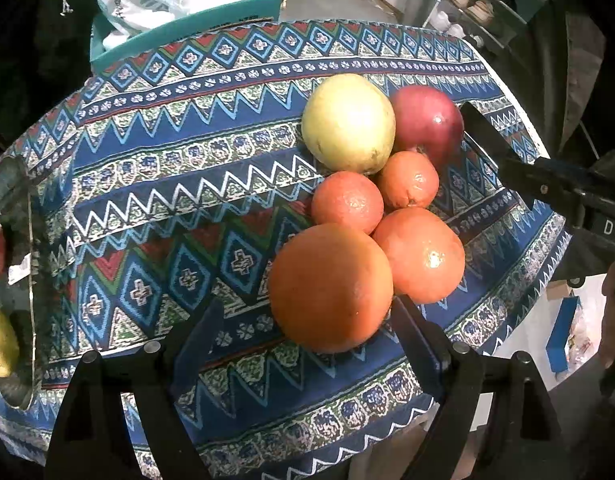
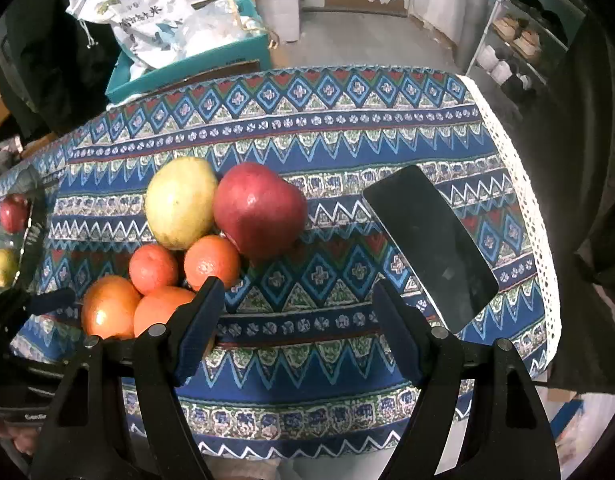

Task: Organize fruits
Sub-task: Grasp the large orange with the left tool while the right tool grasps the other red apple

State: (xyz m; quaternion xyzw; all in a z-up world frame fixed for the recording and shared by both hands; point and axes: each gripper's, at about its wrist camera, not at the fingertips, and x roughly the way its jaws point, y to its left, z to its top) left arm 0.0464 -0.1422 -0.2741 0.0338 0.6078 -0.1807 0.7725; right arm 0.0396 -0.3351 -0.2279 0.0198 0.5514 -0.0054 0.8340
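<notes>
Left wrist view: fruit pile sits right of centre on the patterned tablecloth point(image 1: 155, 168). Six pieces, all touching: yellow-green pear point(image 1: 347, 122) at the back, red apple point(image 1: 427, 124) just right of it, two small oranges point(image 1: 346, 202) in the middle, one mid-size orange point(image 1: 421, 256) front right, one large orange point(image 1: 329, 286) nearest the camera. Left gripper point(image 1: 307, 340) has jaws apart, nothing clamped; the large orange sits between the fingertips, contact unclear. Right gripper's finger pokes in from the right beside the apple. Teal box point(image 1: 179, 28) stuffed with plastic bags behind the table, shoe rack point(image 1: 483, 4) top right. Right wrist view: same pile, now left of centre, pear point(image 2: 179, 202) and apple point(image 2: 259, 210) on the far side, oranges point(image 2: 211, 262) toward the camera. Right gripper point(image 2: 297, 332) has jaws apart, empty, over bare cloth right of the pile. Black phone point(image 2: 431, 246) lies flat on the cloth further right, screen dark. White lace edging on the cloth's right side, grey floor beyond.
</notes>
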